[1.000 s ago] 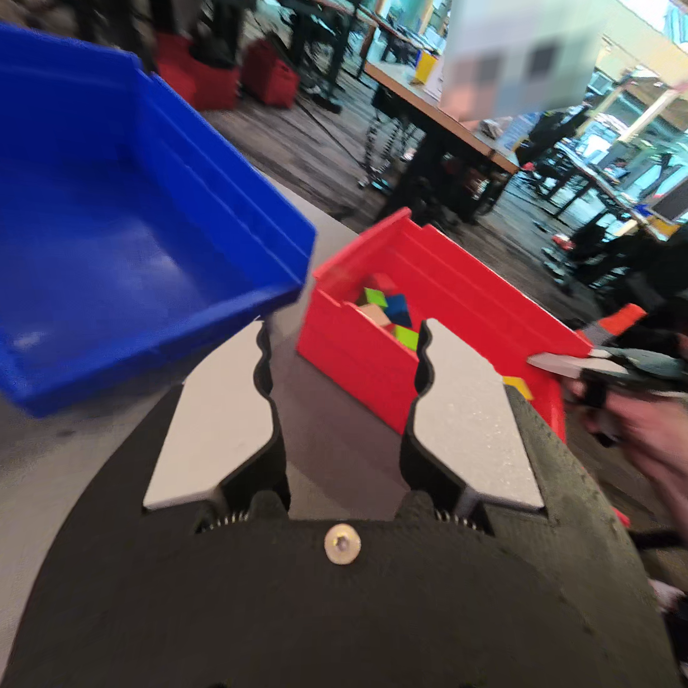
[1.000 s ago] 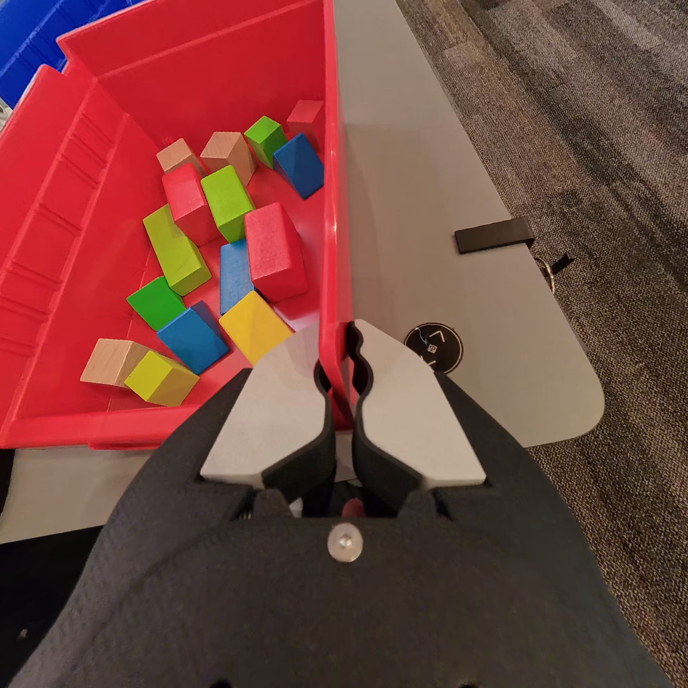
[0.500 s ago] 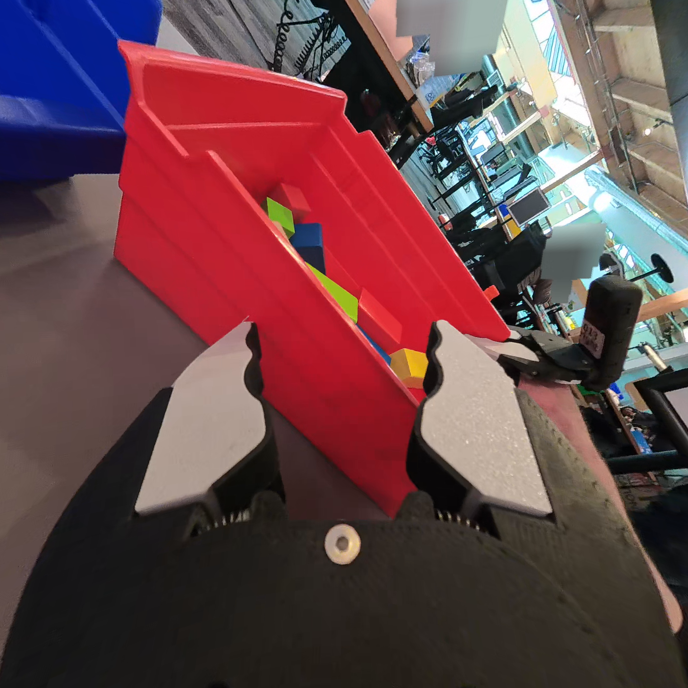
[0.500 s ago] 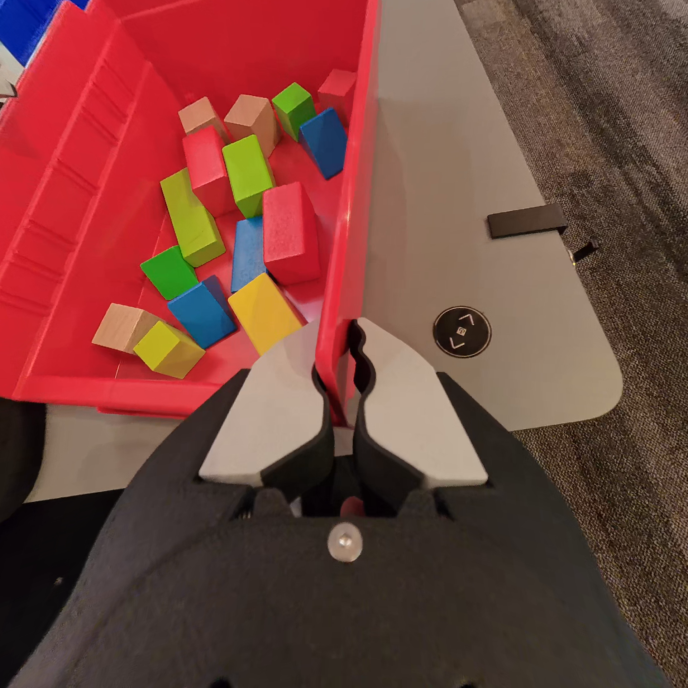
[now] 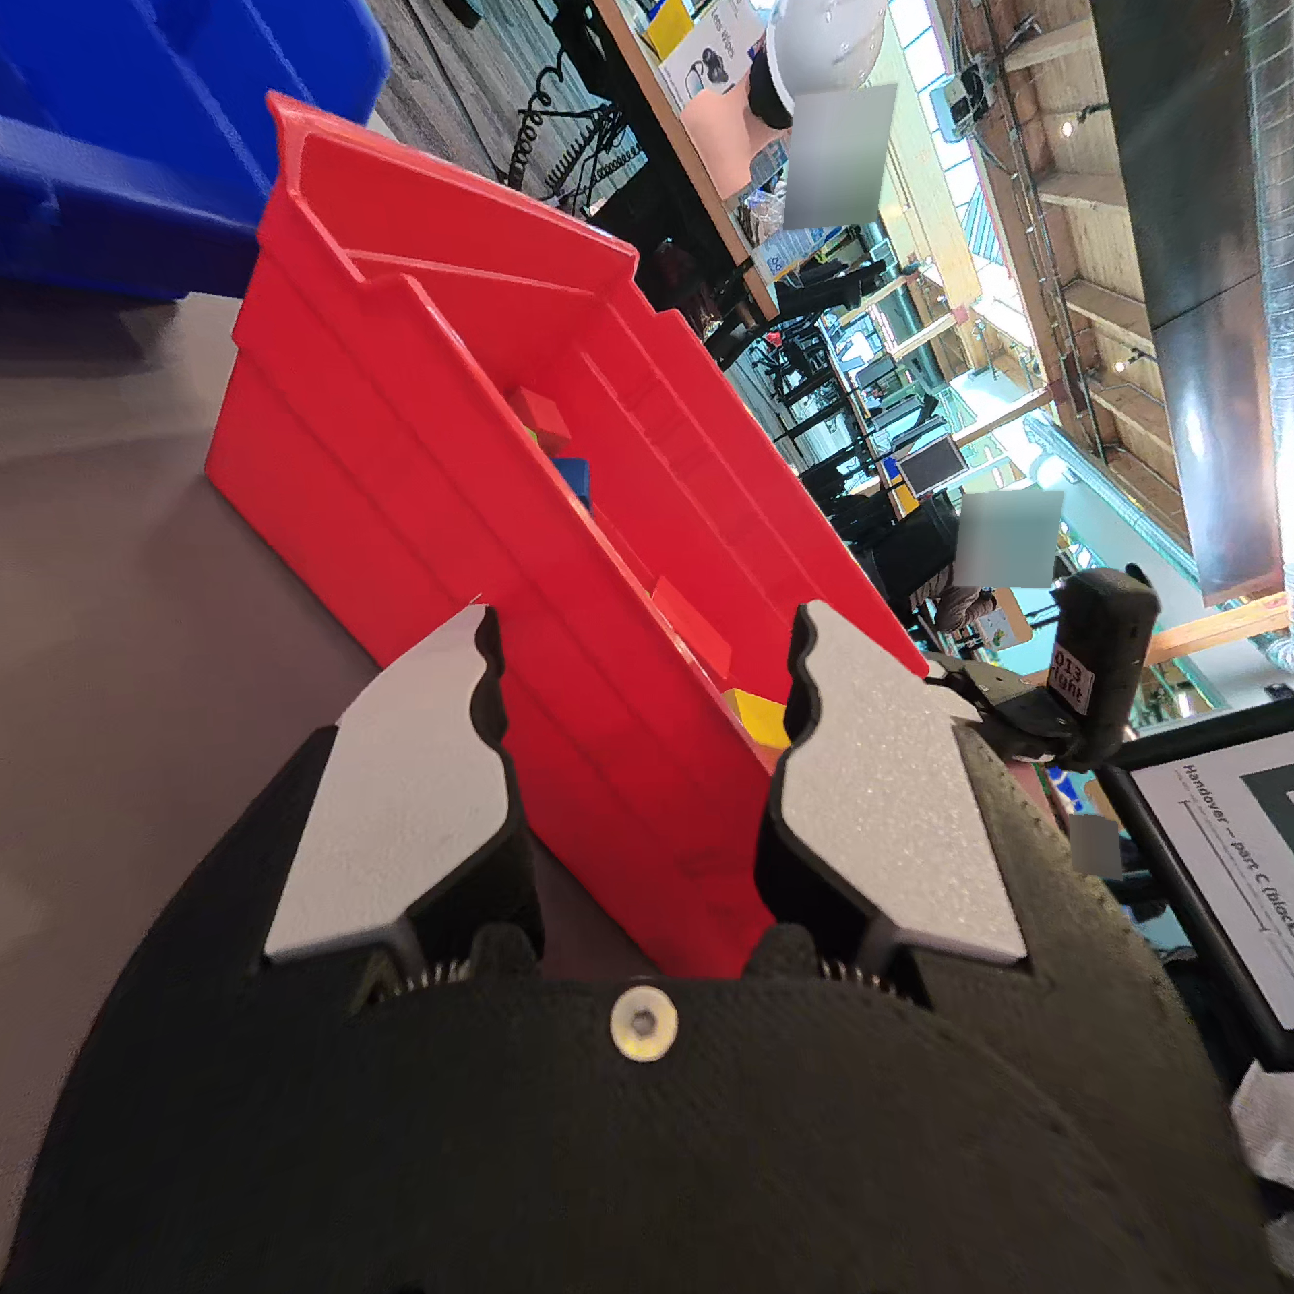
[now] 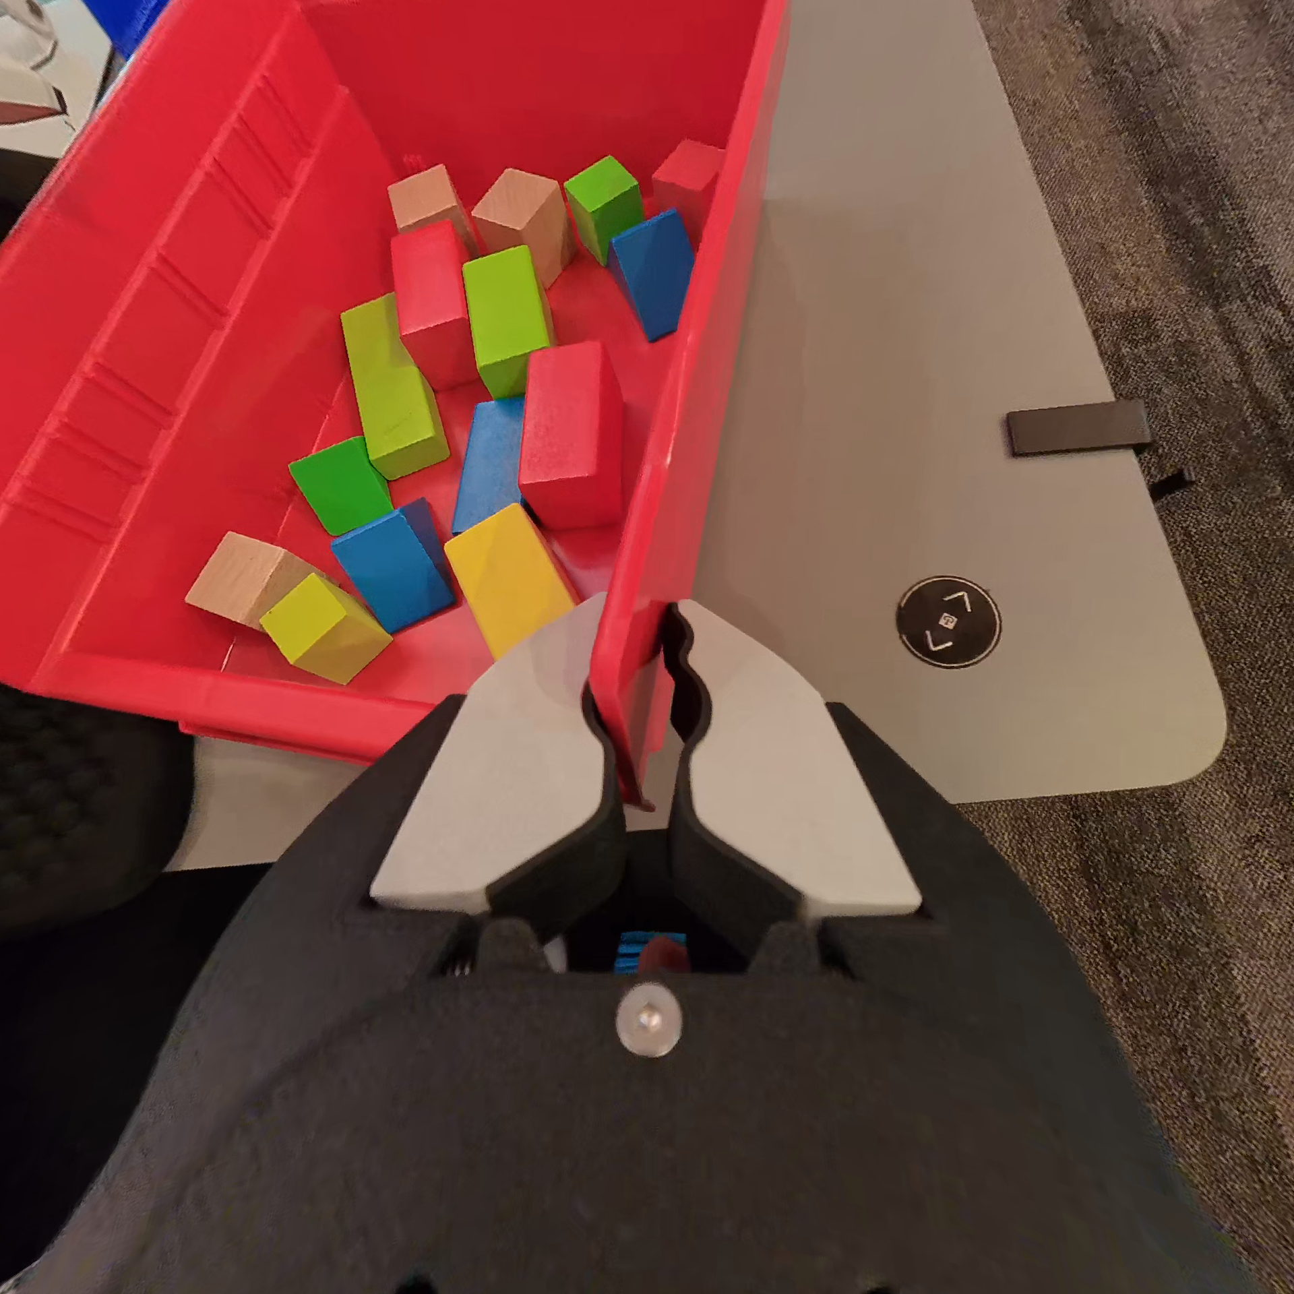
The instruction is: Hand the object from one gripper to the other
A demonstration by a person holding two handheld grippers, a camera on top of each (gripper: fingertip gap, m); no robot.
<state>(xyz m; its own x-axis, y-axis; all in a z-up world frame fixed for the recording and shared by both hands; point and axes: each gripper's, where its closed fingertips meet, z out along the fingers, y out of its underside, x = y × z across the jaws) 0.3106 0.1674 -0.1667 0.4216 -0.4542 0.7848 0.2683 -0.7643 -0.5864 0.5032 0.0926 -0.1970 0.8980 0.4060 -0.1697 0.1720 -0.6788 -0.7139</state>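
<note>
I have the right tool [image 6: 634,630] clamped on the red bin's [image 5: 434,448] right wall on the tabletop [image 6: 875,350], while my wide-open left tool [image 5: 644,658] straddles its left wall, long axis running away.

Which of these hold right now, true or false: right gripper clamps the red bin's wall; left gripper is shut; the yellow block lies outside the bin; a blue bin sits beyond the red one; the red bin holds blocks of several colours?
1. The right gripper clamps the red bin wall: true.
2. The left gripper is shut: false, its jaws stand wide open around the bin's wall.
3. The yellow block lies outside the bin: false, it lies inside.
4. A blue bin sits beyond the red one: true.
5. The red bin holds blocks of several colours: true.
</note>
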